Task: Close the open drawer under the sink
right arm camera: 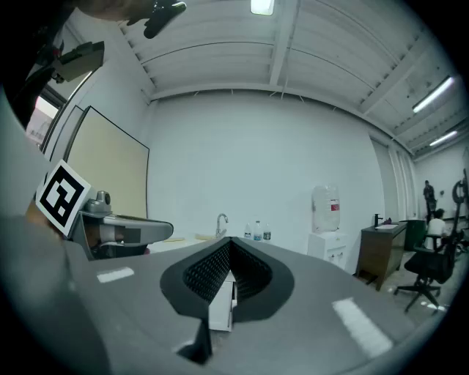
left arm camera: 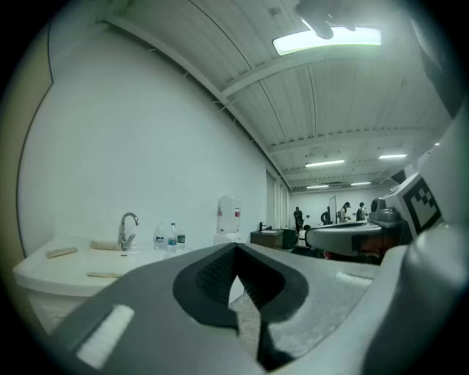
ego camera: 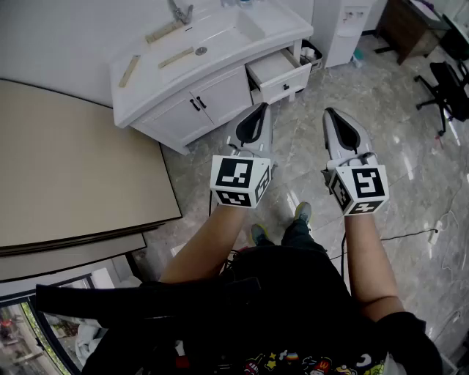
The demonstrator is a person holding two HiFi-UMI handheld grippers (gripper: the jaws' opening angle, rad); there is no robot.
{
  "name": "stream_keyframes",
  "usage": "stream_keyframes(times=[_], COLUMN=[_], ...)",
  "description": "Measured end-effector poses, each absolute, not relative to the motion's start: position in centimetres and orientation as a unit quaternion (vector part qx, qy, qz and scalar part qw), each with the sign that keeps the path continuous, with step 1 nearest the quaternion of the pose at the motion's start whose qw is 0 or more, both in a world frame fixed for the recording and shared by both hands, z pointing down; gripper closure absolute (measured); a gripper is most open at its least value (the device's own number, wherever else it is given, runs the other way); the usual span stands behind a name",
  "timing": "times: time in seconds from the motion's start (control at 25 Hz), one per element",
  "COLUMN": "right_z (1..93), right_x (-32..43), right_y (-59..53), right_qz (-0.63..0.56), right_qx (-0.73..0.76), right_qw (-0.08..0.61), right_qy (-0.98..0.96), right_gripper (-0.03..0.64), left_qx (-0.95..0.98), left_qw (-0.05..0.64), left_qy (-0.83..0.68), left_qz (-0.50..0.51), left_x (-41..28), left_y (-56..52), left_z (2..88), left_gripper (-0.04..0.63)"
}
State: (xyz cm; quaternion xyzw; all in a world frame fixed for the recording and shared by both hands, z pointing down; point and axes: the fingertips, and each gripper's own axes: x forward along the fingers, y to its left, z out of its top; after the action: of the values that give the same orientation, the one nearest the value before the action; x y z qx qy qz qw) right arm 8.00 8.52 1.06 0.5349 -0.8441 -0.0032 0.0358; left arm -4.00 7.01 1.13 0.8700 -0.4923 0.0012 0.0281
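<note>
A: What is seen, biggest first?

B: A grey marble floor point(ego camera: 410, 168) is seen, with a beige panel point(ego camera: 73, 168) laid at the left. A white vanity point(ego camera: 168, 110) is set at the far side, and a sink basin point(ego camera: 220, 36) is sunk in its top.

A: Where is the drawer?

B: The drawer point(ego camera: 282, 73) is found at the vanity's right end, under the counter. It is pulled out, with the inside showing.

A: How is the left gripper held?

B: The left gripper point(ego camera: 258, 113) is held over the floor, near the vanity front and pointed toward the drawer. Nothing is touched by it. In the left gripper view the left gripper point(left arm camera: 235, 249) is seen with its jaws brought together at the tips. Only a leaf-shaped hollow is left between the pads point(left arm camera: 212, 275), and nothing is gripped there.

A: And the right gripper?

B: The right gripper point(ego camera: 333, 119) is held to the right of the left one, well apart from the drawer. In the right gripper view the right gripper point(right arm camera: 230, 243) is likewise drawn tight at the tips. Nothing is held; white cabinet is only seen through the hollow.

A: Anything small?

B: A faucet point(ego camera: 181, 11) is mounted behind the basin. Bottles point(left arm camera: 168, 236) are stood beside the faucet.
</note>
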Motion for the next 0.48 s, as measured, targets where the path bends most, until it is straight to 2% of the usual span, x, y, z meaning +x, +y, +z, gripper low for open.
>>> stream_keyframes(times=[0.28,0.48], right_z=[1.3,3.7], right_x=[8.7,11.2], right_y=[8.6,5.2], right_qz=[-0.005,0.007], right_qx=[0.531,0.509], right_qw=[0.034,0.033], right_qy=[-0.847,-0.86], right_gripper=[0.597,0.594], left_qx=[0.876,0.875], left_qw=[0.036,0.045], left_qy=[-0.482,-0.481], left_qz=[0.006,0.015], left_x=[-3.0,0.5], left_y=[7.2,4.4], left_z=[1.8,4.0], left_gripper=[0.595,0.595])
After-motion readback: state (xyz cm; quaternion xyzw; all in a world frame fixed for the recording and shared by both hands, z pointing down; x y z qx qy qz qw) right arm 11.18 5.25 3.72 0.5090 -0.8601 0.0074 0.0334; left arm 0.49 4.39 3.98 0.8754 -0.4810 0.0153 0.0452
